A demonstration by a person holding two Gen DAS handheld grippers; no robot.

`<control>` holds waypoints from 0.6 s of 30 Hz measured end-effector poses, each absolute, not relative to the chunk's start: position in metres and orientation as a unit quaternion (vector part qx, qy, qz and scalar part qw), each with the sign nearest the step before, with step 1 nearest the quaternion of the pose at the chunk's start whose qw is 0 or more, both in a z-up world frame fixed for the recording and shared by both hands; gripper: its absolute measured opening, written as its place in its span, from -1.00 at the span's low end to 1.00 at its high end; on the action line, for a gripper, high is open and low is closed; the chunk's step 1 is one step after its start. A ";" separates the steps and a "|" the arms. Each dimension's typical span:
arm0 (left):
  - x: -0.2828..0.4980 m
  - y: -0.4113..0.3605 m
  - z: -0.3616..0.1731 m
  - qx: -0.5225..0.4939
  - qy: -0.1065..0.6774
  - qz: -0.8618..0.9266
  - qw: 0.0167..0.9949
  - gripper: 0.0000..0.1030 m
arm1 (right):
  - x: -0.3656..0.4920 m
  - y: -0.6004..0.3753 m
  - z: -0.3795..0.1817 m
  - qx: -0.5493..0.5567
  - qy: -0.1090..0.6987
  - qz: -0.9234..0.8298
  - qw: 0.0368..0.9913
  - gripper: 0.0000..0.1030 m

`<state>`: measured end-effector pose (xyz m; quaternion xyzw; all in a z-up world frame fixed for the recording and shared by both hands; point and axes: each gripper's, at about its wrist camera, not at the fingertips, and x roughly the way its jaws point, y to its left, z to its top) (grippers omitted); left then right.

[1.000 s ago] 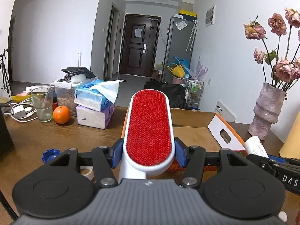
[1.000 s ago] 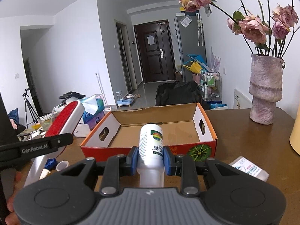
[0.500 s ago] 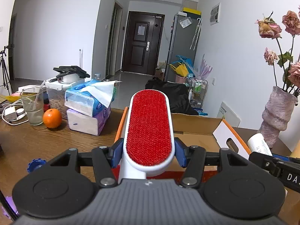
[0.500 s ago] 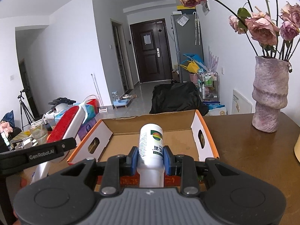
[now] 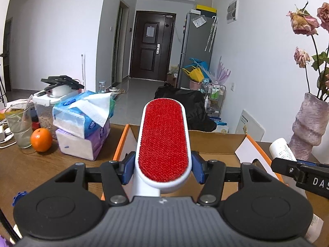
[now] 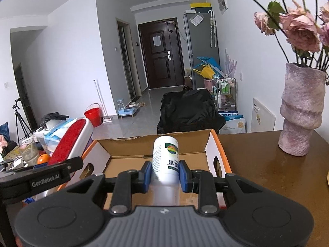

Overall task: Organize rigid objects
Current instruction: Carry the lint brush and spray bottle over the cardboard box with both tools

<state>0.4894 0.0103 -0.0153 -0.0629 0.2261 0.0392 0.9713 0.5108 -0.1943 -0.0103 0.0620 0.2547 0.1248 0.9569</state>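
Left gripper (image 5: 163, 169) has its jaws clamped on a red lint brush (image 5: 163, 142), which sticks out toward 12 o'clock over the near left corner of the cardboard box (image 5: 213, 142). Right gripper (image 6: 165, 174) is pinching a white bottle (image 6: 165, 158), held above the open box (image 6: 127, 160). Tissue packs (image 5: 82, 121) and an orange (image 5: 41, 140) sit at 9 o'clock, and a vase (image 6: 301, 111) at 2 o'clock.

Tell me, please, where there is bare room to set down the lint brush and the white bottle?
The cardboard box floor looks bare between its white end flaps. Bare tabletop also lies between the box and the vase. It is crowded left of the box: tissue packs, orange and glass.
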 end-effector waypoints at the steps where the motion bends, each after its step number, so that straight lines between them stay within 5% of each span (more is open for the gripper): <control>1: 0.493 0.010 -0.016 -0.061 0.227 0.039 0.971 0.10 | 0.515 -0.193 -0.011 0.060 0.256 0.125 0.957 -0.47; 18: 0.549 0.003 -0.033 -0.039 0.243 0.048 0.968 0.10 | 0.558 -0.179 -0.029 0.042 0.279 0.124 0.951 -0.48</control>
